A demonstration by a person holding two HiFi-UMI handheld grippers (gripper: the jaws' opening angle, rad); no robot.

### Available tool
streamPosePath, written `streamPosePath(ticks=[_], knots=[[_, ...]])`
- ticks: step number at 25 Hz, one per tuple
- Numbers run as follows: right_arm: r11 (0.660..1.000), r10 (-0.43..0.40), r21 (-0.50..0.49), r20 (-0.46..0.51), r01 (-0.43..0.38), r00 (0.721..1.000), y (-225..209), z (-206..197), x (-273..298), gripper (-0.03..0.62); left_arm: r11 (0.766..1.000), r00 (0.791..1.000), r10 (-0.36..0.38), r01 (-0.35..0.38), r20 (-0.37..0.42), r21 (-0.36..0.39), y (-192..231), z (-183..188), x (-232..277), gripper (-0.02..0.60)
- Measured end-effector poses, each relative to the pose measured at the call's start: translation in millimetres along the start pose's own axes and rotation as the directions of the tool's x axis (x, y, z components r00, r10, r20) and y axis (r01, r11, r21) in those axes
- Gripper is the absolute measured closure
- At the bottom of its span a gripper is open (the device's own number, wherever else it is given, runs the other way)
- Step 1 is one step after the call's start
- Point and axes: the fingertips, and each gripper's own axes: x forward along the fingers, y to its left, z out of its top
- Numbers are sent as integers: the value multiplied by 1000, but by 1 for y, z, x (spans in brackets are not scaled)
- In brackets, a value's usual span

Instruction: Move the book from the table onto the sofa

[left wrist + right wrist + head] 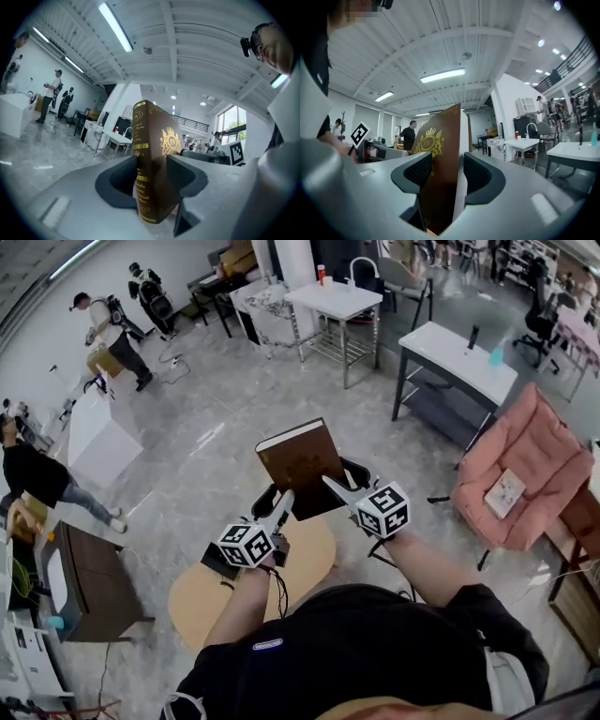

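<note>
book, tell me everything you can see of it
The book is a closed brown hardcover, leather-like, with a gold crowned crest on its cover, gold bands and lettering on the spine, and pale page edges. It is up in the air, tilted, above the round table. The left gripper is shut on its spine side and the right gripper on its page-edge side, both near its lower end.

From the book (302,470), held above the round surface (202,601), bare grey floor (394,465) runs clear to the pink sofa (539,456) at the right. A white desk (459,362) stands just beyond the sofa. A pale cushion (504,493) takes part of the seat; the rest lies open.
</note>
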Motion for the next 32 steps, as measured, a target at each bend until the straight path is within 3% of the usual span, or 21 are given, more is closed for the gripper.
streamPosePath(ticks=[3, 8, 14, 20, 32], knots=[[994, -110, 6, 43, 110, 993, -28, 17, -38, 359, 993, 993, -113, 114, -41, 26, -33, 4, 34, 384], [968, -250, 25, 108, 249, 962, -65, 32, -115, 375, 963, 961, -263, 266, -84, 34, -98, -3, 82, 384], [937, -348, 36, 145, 346, 926, -116, 40, -192, 378, 933, 932, -357, 360, -64, 33, -173, -6, 137, 384], [897, -443, 76, 160, 436, 882, -179, 39, -275, 378, 892, 889, -449, 452, -87, 17, -255, -28, 202, 385], [778, -625, 85, 191, 622, 757, -280, 47, -463, 384, 773, 762, -630, 633, -151, -33, -437, -83, 313, 385]])
